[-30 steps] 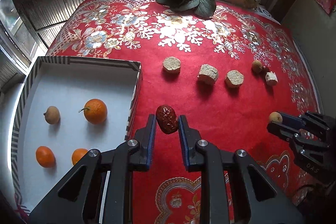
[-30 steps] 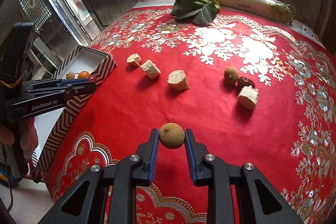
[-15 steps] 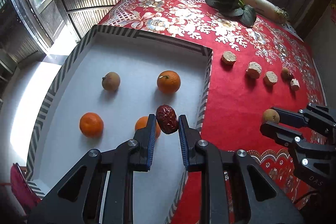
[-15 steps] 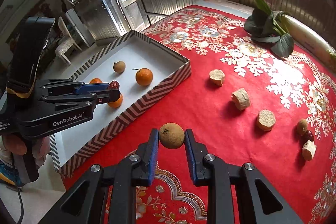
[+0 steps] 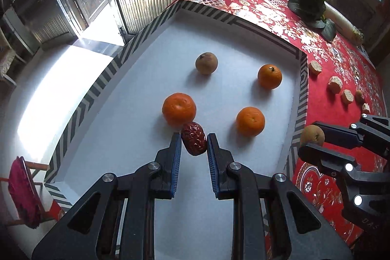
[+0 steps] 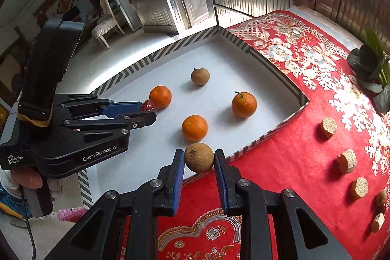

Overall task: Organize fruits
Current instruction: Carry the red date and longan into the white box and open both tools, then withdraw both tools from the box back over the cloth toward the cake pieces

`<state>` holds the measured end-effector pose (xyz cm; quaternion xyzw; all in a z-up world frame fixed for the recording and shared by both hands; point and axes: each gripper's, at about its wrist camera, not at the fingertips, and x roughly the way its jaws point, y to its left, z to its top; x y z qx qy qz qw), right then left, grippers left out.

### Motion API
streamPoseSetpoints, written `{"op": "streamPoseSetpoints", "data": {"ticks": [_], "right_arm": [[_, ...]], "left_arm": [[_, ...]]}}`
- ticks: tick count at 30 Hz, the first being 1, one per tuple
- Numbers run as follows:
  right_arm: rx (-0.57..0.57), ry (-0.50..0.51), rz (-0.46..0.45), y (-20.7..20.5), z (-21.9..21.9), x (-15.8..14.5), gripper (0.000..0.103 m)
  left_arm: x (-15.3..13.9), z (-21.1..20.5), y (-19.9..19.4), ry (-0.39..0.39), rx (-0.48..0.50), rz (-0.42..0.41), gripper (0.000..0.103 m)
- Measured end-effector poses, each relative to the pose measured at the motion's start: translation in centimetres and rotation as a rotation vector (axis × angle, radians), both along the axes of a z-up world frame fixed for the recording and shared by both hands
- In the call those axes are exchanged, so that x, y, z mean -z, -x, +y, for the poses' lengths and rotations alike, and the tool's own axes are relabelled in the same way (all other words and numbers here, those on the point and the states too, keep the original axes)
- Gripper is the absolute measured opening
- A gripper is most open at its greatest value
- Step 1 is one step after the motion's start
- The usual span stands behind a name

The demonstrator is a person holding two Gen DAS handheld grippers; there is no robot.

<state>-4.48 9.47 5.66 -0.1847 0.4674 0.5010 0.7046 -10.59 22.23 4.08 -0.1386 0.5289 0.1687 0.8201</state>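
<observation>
Left tool (image 5: 194, 144) grips date (image 5: 193, 138) over tray (image 5: 301, 99).

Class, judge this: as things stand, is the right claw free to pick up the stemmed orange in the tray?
Probably not yet. The right claw is shut on a brown longan. Otherwise the stemmed orange sits uncovered in the tray.

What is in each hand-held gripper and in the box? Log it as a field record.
left hand-held gripper: shut on red date, over the box
right hand-held gripper: shut on brown longan, at the box's near wall
box: white floor, striped rim
box contents: three oranges, one longan
tablecloth: red, floral; tan chunks on it
</observation>
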Motion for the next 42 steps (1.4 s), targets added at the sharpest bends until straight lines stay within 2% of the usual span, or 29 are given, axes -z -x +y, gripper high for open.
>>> {"op": "streamPoseSetpoints", "data": {"ticks": [12,26,28,32,35,42], "right_arm": [[-0.12,0.048,0.027,1.8,4.8,2.3,0.024],[-0.134,0.109,-0.013,2.3,6.6,4.4,0.024],[-0.131,0.111,-0.008,2.2,6.6,4.3,0.024],[-0.111,0.085,0.004,2.1,5.6,3.5,0.025],[-0.089,0.054,0.004,1.9,5.1,2.6,0.026],[-0.013,0.016,-0.016,0.5,2.4,0.6,0.028]], "left_arm": [[2.0,2.6,1.9,0.042,-0.08,0.034,0.02],[2.1,3.4,2.0,0.072,-0.109,0.016,0.021],[2.0,3.6,2.0,0.082,-0.113,0.014,0.023],[1.5,3.6,2.0,0.058,-0.116,0.006,0.036],[0.7,3.5,1.7,0.034,-0.119,-0.013,0.052],[-1.2,1.9,0.0,0.005,-0.072,-0.05,0.054]]}}
